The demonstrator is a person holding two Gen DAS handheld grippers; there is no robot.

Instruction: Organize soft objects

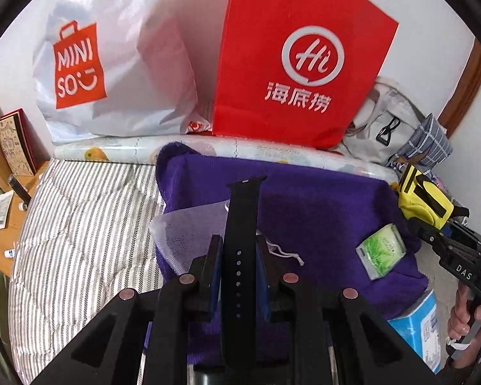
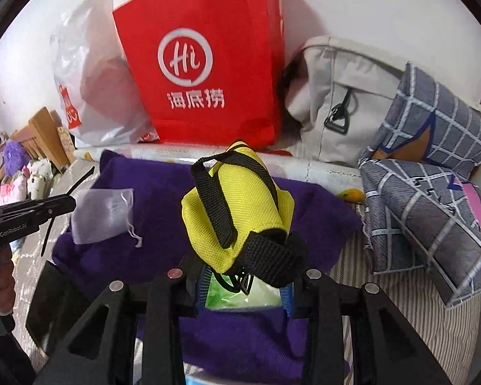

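Currently L gripper (image 1: 239,256) fingers clamped on black strap (image 1: 242,224), R gripper (image 2: 245,284) fingers clamped on yellow pouch (image 2: 237,205), both above purple towel (image 1: 320,205) on bed. Risk: strap slips, thin grip; pouch swings, snags tissue pack (image 1: 381,252).

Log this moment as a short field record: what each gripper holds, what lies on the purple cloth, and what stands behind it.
left gripper: shut on black watch strap
right gripper: shut on yellow pouch, by its black webbing
on purple cloth: white mesh drawstring bag, green tissue pack
behind cloth: red paper bag, white Miniso bag, grey bag
surface: striped bedding
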